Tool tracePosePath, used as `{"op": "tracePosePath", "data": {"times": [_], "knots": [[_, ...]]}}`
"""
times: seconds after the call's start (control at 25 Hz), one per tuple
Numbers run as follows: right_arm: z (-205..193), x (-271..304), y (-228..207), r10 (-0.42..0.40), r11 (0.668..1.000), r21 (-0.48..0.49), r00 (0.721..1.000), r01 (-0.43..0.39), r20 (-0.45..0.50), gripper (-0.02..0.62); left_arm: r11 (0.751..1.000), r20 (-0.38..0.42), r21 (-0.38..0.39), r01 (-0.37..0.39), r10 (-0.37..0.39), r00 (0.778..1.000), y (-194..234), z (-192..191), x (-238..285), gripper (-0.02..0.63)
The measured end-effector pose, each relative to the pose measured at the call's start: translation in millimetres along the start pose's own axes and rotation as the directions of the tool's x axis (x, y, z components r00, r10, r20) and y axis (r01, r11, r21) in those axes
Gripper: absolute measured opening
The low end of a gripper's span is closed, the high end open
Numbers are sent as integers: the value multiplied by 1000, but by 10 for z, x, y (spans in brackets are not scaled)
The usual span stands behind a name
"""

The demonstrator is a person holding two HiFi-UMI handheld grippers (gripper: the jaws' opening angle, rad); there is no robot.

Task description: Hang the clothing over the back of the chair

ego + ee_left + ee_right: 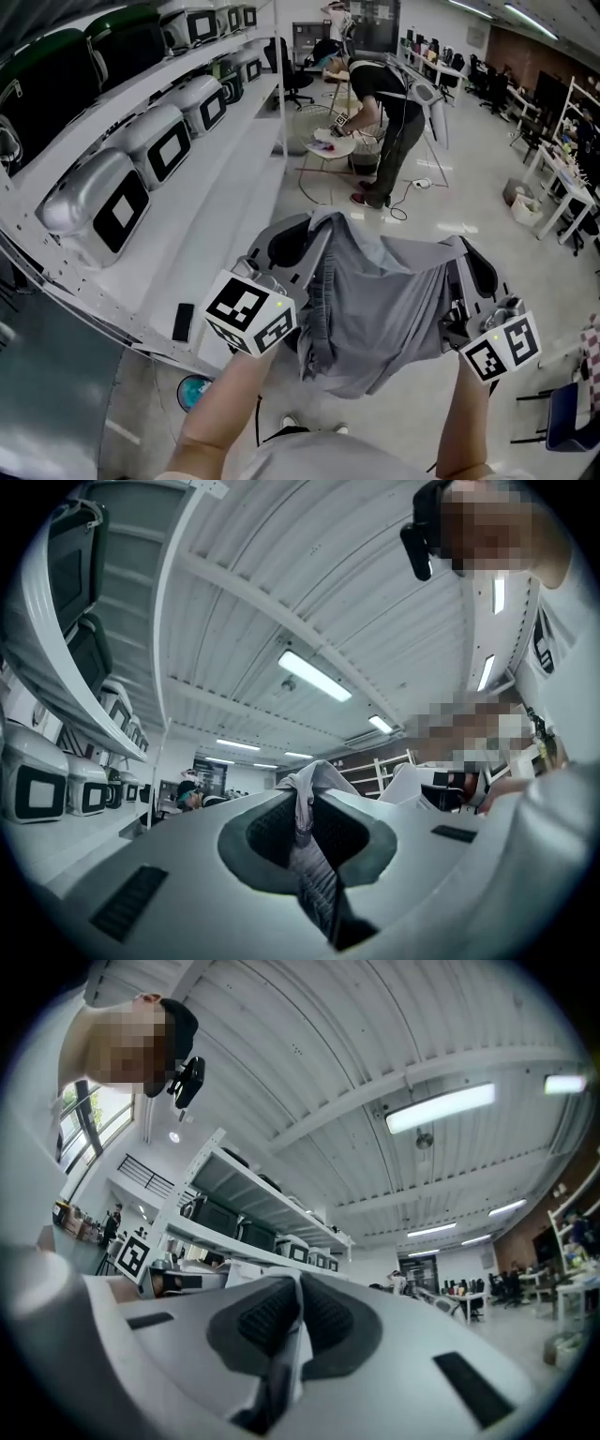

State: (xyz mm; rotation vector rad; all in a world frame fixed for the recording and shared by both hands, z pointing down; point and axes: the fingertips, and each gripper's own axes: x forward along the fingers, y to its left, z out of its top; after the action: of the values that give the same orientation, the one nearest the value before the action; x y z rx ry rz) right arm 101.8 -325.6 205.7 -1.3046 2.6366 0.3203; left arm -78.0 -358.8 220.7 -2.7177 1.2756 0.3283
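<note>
A grey garment (384,305) hangs spread between my two grippers in the head view, its lower edge drooping toward the floor. My left gripper (314,230) is shut on the garment's left top corner; in the left gripper view a fold of the cloth (305,841) is pinched between the dark pads (267,832) and bunches above the tips. My right gripper (459,251) is shut on the right top corner; in the right gripper view a thin edge of cloth (292,1335) runs between its pads (258,1321). Both grippers point slightly upward. No chair back shows near the garment.
Long white shelves (202,220) with several grey cases (98,197) line the left. Farther off a person (389,117) bends over a small round table (328,145). Desks and chairs (548,178) stand at the far right. A blue seat (572,412) shows at the right edge.
</note>
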Motion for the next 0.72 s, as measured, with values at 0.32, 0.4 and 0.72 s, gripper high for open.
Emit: {"op": "tracePosePath", "data": {"times": [0.32, 0.4, 0.72], "knots": [[-486, 327, -146, -25, 999, -34, 994, 22, -103, 21, 1000, -119, 18, 25, -22, 993, 239, -488, 269, 29], [-463, 406, -257, -45, 998, -57, 995, 40, -94, 21, 1000, -136, 19, 24, -22, 990, 328, -545, 350, 29], [-819, 549, -436, -43, 995, -100, 981, 24, -190, 21, 999, -252, 49, 18, -5, 968, 503, -943, 587, 29]]}}
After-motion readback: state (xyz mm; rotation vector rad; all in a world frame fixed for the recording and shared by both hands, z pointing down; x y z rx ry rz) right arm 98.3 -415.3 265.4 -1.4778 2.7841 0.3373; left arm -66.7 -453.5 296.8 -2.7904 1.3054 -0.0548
